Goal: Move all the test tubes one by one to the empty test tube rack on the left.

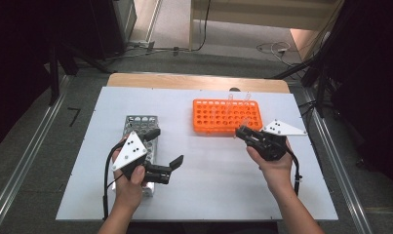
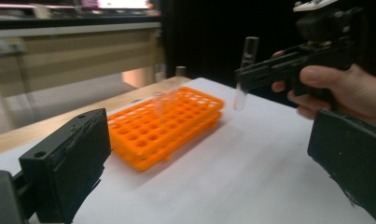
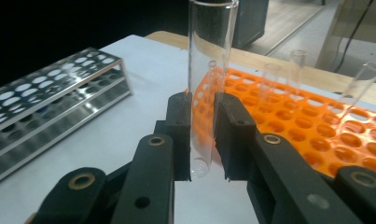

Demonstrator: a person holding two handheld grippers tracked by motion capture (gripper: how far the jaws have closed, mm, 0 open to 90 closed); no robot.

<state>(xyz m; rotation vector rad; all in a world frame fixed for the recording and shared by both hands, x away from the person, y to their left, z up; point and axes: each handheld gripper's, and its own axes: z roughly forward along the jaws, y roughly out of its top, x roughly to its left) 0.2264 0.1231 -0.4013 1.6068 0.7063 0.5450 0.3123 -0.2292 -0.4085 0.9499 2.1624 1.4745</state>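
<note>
A white-topped wooden table (image 1: pixel 194 80) stands on grey carpet (image 1: pixel 33 131), dark curtains (image 1: pixel 18 58) at both sides.

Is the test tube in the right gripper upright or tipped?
Upright: the test tube stands vertical between the right gripper pads, open mouth up, clear of the orange rack.

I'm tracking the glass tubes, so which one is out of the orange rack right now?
The test tube clamped upright between the jaws of the right gripper. It hangs above the white table, while the other tubes stand in holes of the orange rack.
</note>
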